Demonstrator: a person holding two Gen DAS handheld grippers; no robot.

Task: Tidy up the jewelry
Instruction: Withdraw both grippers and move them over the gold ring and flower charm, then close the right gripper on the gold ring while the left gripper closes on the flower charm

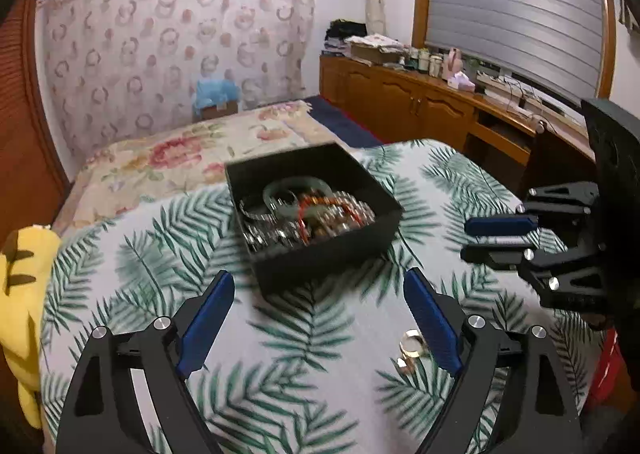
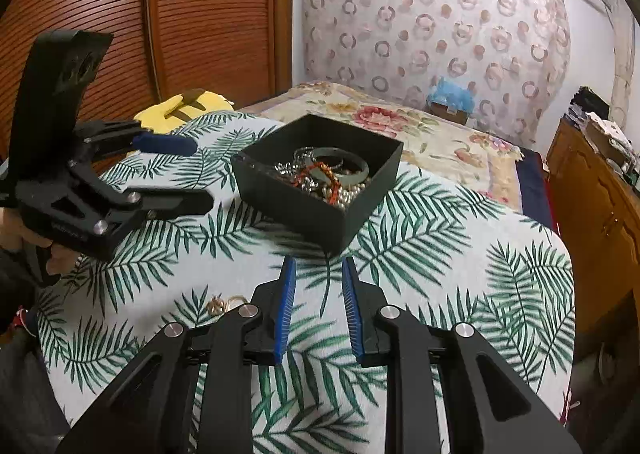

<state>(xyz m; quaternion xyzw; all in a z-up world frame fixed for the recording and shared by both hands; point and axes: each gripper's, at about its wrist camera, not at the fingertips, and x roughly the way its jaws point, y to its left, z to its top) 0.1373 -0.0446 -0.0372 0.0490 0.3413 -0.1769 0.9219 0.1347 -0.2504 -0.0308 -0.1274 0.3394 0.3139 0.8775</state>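
Observation:
A black open box (image 1: 328, 250) (image 2: 292, 210) stands on the palm-leaf cloth, holding a green bangle (image 1: 294, 190) (image 2: 348, 164), red beads, pearls and silver pieces. My left gripper (image 1: 318, 286) is wide open and empty, just in front of the box. Gold rings (image 1: 412, 346) lie on the cloth by its right finger. My right gripper (image 2: 318, 266) is open with a narrow gap, empty, in front of the box. It also shows in the left wrist view (image 1: 468, 240). A thin gold chain (image 2: 222, 304) lies left of the right gripper. The left gripper shows in the right wrist view (image 2: 202, 172).
The leaf-print cloth (image 1: 328, 334) covers a table that drops off at the right. A flowered bed (image 1: 192, 150) lies behind it. A yellow plush toy (image 1: 24, 294) sits at the left edge. A wooden cabinet (image 1: 420, 106) with clutter runs along the right wall.

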